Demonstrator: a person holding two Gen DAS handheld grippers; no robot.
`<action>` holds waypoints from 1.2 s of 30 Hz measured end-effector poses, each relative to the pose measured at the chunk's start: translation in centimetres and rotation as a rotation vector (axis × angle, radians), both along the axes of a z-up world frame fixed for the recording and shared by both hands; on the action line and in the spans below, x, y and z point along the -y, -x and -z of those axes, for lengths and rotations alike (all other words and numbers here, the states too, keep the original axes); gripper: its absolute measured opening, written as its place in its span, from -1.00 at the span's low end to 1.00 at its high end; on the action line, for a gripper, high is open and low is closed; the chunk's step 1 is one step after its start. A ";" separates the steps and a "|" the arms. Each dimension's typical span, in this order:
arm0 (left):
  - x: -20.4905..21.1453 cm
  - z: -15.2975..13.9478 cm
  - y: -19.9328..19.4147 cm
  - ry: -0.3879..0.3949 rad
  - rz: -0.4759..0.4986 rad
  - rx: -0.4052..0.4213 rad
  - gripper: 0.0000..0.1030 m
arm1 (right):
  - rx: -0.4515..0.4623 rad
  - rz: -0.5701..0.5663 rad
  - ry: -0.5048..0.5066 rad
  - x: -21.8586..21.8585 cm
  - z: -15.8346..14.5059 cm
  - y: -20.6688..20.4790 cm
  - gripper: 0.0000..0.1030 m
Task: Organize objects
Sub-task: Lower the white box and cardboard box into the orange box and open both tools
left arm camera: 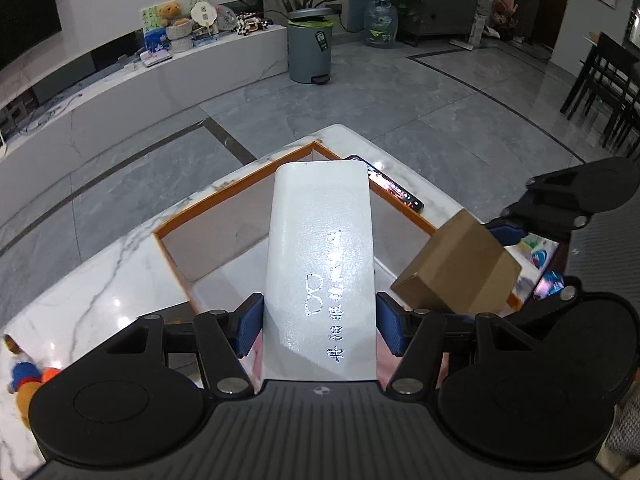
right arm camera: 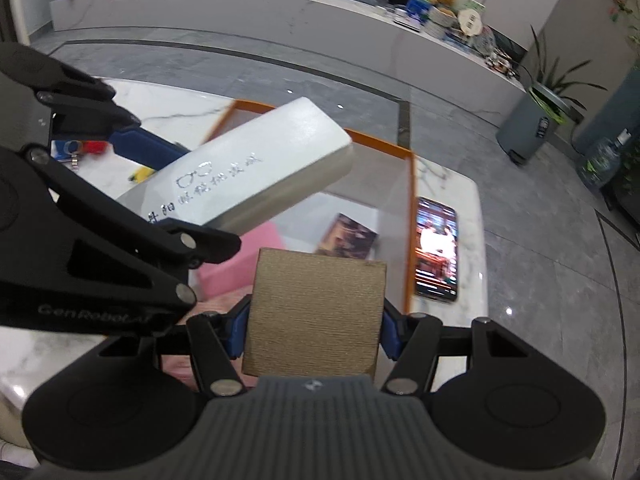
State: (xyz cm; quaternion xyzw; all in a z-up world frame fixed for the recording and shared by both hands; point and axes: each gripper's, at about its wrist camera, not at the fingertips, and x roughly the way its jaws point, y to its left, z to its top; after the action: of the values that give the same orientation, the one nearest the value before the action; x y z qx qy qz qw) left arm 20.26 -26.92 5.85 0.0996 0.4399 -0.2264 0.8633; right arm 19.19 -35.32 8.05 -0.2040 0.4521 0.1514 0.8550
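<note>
My left gripper (left arm camera: 319,328) is shut on a long white glasses case (left arm camera: 322,256) with silver lettering, held above an orange-rimmed storage box (left arm camera: 240,178). The same white glasses case (right arm camera: 248,168) crosses the right wrist view from the left, above the box's orange rim (right arm camera: 409,216). My right gripper (right arm camera: 314,328) is shut on a small brown cardboard box (right arm camera: 316,312); this cardboard box (left arm camera: 456,268) hangs at the right in the left wrist view, over the storage box's right side. A pink item (right arm camera: 240,260) and a dark printed booklet (right arm camera: 348,236) lie inside the storage box.
The storage box stands on a white marble table (left arm camera: 104,280). A lit phone (right arm camera: 436,248) lies on the table beside the box's rim. Small toys (left arm camera: 24,372) and colourful bits (right arm camera: 80,148) lie on the table. Grey tiled floor, a grey bin (left arm camera: 310,46) and dark chairs (left arm camera: 604,80) lie beyond.
</note>
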 end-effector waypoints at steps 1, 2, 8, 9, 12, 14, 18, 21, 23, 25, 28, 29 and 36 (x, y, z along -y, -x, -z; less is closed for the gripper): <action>0.2 0.4 -0.3 0.000 -0.003 -0.008 0.35 | -0.002 0.008 0.002 0.3 0.2 -0.3 0.22; 0.3 0.8 -0.7 0.002 -0.009 -0.017 0.35 | -0.005 0.015 0.004 0.9 0.4 -0.7 0.22; 0.4 3.6 -2.7 -0.018 -0.032 -0.070 0.35 | -0.033 0.042 0.029 2.2 2.4 -3.0 0.22; 0.3 3.9 -2.9 -0.024 -0.034 -0.079 0.35 | -0.037 0.041 0.034 2.3 2.8 -3.4 0.22; 0.5 4.9 -3.5 -0.045 -0.050 -0.098 0.35 | -0.041 0.036 0.049 2.4 4.0 -4.4 0.22; 0.3 5.5 -3.8 -0.043 -0.062 -0.107 0.35 | -0.022 0.020 0.068 2.1 4.6 -4.6 0.23; 0.0 6.2 -4.4 -0.050 -0.071 -0.126 0.35 | 0.007 -0.032 0.140 0.7 5.3 -4.7 0.22; 0.4 6.8 -4.7 -0.058 -0.060 -0.140 0.35 | -0.028 -0.075 0.137 0.0 6.3 -5.2 0.22; 0.5 7.1 -4.8 -0.069 -0.058 -0.142 0.35 | -0.029 -0.093 0.162 -0.7 6.8 -5.2 0.22; 0.5 7.4 -5.1 -0.070 -0.062 -0.152 0.35 | -0.034 -0.103 0.183 -1.2 7.4 -5.4 0.22; 0.8 7.5 -5.0 -0.093 -0.059 -0.140 0.35 | -0.047 -0.111 0.193 -1.3 8.0 -5.9 0.22; 0.8 7.5 -5.1 -0.095 -0.061 -0.138 0.35 | -0.048 -0.117 0.193 -1.3 8.2 -6.2 0.22; 1.5 7.8 -5.3 -0.145 -0.066 -0.114 0.35 | -0.020 -0.168 0.244 -1.4 8.6 -6.9 0.22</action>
State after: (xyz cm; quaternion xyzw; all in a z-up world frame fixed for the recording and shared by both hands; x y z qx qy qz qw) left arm 25.61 -28.46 -1.92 0.1342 0.5066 -0.1710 0.8343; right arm 26.07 -33.90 -0.51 -0.3421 0.4570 0.1685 0.8036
